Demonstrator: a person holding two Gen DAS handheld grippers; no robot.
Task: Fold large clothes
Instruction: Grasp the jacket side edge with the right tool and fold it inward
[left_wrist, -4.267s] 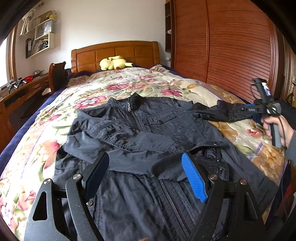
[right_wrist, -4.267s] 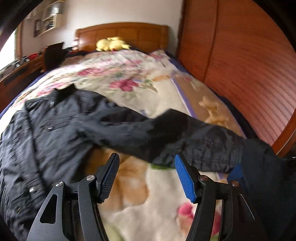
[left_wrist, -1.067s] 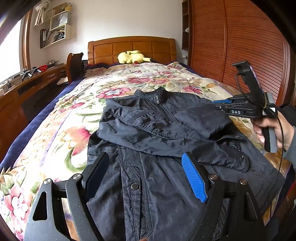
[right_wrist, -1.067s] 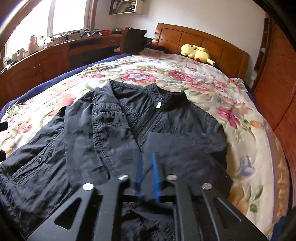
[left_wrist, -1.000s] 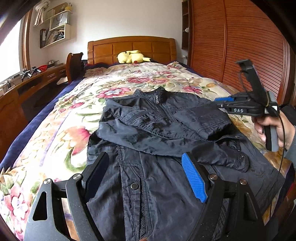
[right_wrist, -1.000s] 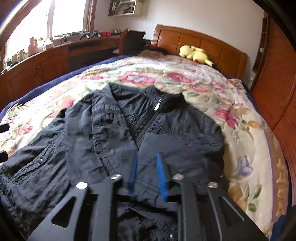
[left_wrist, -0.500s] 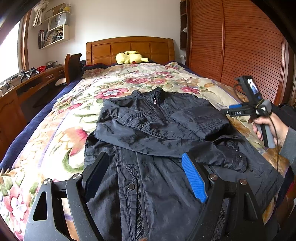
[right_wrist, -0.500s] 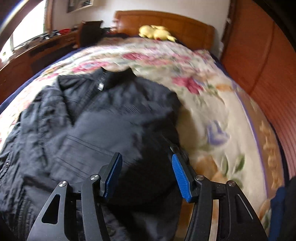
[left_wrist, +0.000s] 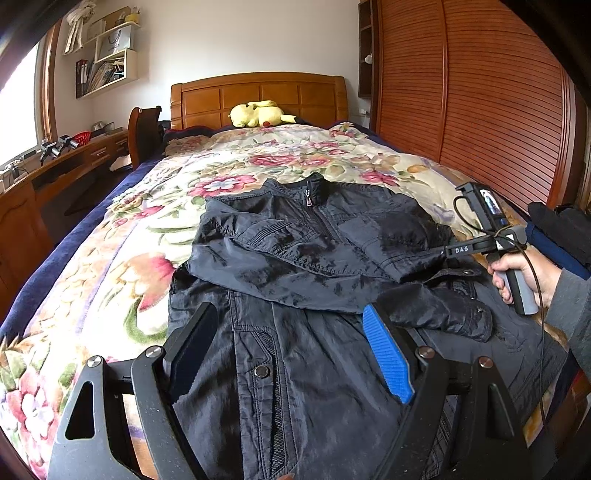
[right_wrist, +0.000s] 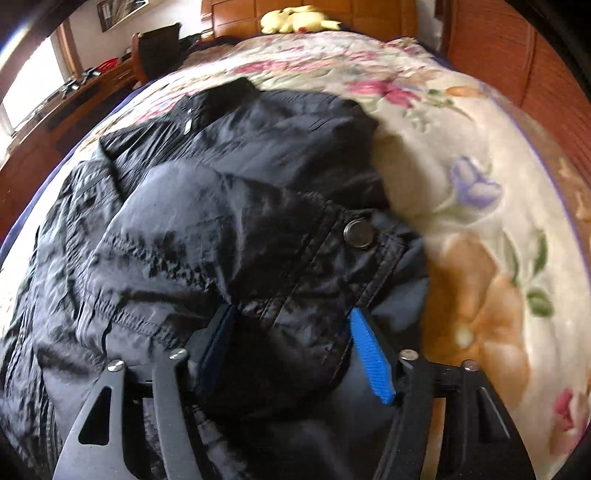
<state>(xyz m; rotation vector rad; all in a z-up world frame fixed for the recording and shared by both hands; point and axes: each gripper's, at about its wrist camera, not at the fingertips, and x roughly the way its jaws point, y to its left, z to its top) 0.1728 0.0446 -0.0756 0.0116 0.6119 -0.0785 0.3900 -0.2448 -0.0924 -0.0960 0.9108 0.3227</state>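
A black zip jacket (left_wrist: 314, 258) lies front up on the floral quilt, both sleeves folded across its chest. My left gripper (left_wrist: 288, 314) hovers open over the jacket's lower front, with nothing between its fingers. A hand (left_wrist: 517, 269) at the right holds my right gripper (left_wrist: 448, 253), which is tipped down into the jacket's right edge. In the right wrist view the right gripper (right_wrist: 291, 310) straddles a bunched fold of the jacket (right_wrist: 221, 206) beside a metal snap (right_wrist: 359, 233). Its jaws are closing, and I cannot see the pads pressing the cloth.
The quilt (left_wrist: 129, 277) covers a wide bed with a wooden headboard (left_wrist: 258, 92) and a yellow plush toy (left_wrist: 258, 114). A slatted wooden wardrobe (left_wrist: 480, 92) runs along the right. A desk (left_wrist: 55, 162) and chair (left_wrist: 142, 133) stand left. Dark clothing (left_wrist: 554, 229) lies at the right edge.
The right sleeve, earlier stretched out sideways, now lies over the chest. The right gripper let it go, opened, swung right and dropped onto the jacket's right edge. The left gripper stayed put.
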